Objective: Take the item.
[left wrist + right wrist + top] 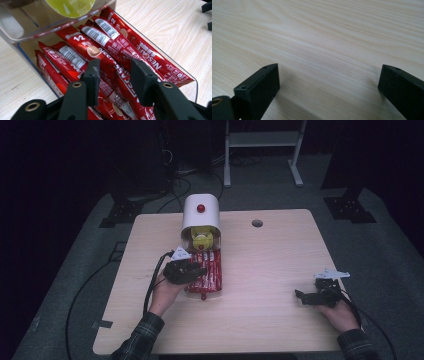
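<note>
A pale wooden surface (270, 270) carries a white round-topped dispenser with a red knob (200, 213) near its far edge. In front of the dispenser sits a clear plastic tray (192, 83), packed with red Nescafe coffee stick sachets (120, 50) lying side by side along the tray's length. A yellow-green round capsule (71, 7) sits at the dispenser's mouth, just beyond the far end of the sachets.

The left gripper (113, 77) hangs low over the near part of the tray, held in the person's left hand (167, 287). Its jaws are parted, with a moderate gap between them, and the sachets lie directly below and between the two black pads. Whether the pads touch the packets cannot be told; nothing is clasped between them.

The right gripper (328, 85) lies well apart from the tray, near the surface's right side, in the person's right hand (342, 312). Its jaws are spread wide, with bare wood grain between them and nothing in their grasp. Plaid sleeves (142, 335) enter from the near edge.
</note>
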Demonstrator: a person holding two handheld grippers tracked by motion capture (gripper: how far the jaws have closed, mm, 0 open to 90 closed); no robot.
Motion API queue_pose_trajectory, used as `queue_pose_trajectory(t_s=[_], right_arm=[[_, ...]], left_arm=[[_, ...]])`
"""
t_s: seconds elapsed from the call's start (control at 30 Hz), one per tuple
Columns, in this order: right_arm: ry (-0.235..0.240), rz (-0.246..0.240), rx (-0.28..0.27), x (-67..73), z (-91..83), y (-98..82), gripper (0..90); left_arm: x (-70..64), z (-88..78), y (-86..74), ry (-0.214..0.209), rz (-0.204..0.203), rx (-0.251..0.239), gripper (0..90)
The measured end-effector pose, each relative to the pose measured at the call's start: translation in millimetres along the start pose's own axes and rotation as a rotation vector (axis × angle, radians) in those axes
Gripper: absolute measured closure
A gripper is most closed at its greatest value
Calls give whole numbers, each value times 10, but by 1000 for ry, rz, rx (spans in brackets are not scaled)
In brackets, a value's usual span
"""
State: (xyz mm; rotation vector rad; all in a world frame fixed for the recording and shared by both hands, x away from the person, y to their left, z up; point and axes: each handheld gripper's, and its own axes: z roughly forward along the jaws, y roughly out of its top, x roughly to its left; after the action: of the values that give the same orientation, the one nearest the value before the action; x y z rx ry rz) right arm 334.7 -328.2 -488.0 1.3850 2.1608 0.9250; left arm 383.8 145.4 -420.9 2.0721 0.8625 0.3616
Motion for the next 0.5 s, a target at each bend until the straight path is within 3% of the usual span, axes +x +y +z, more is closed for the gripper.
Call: queue_pose_trajectory(t_s=[0.23, 0.5], right_arm=[[0, 0, 0, 0, 0, 0, 30], [0, 0, 0, 0, 0, 0, 29]], left_arm=[[26, -3, -15, -7, -22, 8, 685], [12, -7, -15, 7, -10, 17, 759]])
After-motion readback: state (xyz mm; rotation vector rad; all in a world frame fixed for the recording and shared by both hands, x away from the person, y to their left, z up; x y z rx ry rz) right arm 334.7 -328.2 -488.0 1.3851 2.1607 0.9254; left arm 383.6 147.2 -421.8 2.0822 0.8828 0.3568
